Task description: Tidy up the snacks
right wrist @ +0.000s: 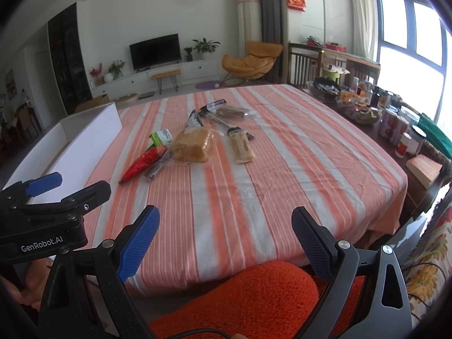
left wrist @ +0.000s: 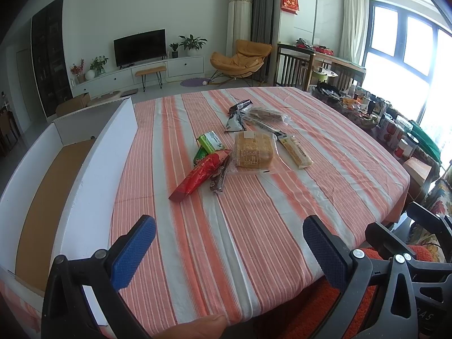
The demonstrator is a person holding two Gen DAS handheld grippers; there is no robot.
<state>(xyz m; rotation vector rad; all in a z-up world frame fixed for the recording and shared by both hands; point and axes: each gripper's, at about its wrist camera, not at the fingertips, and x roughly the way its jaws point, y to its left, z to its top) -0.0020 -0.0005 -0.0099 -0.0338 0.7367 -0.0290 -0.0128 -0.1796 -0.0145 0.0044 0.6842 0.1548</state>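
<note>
Crinkly plastic wrappers are heaped at mid-frame on the table [left wrist: 254,240], near the white box [left wrist: 84,169] at left. Left tool [left wrist: 228,243] and right tool [right wrist: 226,240] are spread, empty. Overlapped packets could be dragged together.

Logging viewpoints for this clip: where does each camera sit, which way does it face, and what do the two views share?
Left wrist: on the left gripper, open at the table's near edge, facing the snack pile; a fingertip and the right gripper show.
Right wrist: on the right gripper, open, same heading; left gripper at left.
Shared: striped tablecloth, snacks, white box.
</note>
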